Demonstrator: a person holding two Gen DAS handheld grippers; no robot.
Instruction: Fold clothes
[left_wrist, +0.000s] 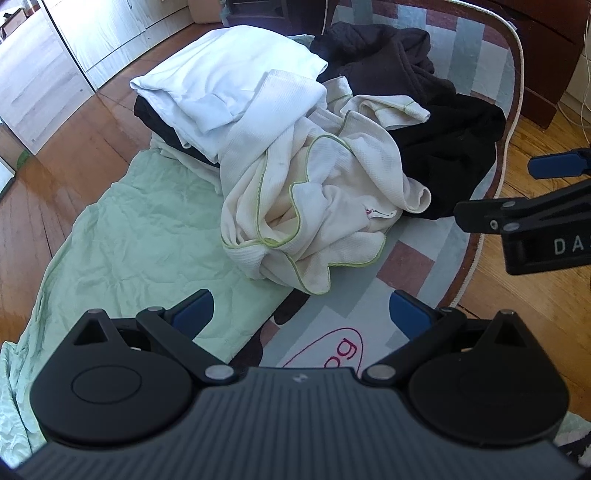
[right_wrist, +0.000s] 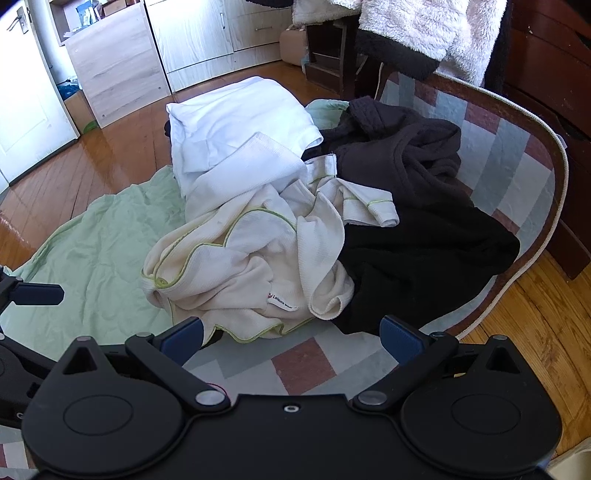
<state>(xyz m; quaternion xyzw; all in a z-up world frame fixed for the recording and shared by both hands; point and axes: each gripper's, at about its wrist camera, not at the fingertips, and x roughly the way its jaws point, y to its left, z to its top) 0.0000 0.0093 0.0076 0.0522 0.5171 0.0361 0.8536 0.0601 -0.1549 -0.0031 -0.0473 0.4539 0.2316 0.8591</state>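
Both the left gripper (left_wrist: 301, 308) and the right gripper (right_wrist: 291, 334), jaws spread and empty, hover near the crumpled cream garment (right_wrist: 251, 254), which lies just beyond them on the rug (right_wrist: 299, 365), closest to the right one.

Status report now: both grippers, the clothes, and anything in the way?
Left gripper open, empty, above the rug. Right gripper open, empty. Cream garment with green trim crumpled, unfolded, nearest. Black garment and folded white garment press against it.
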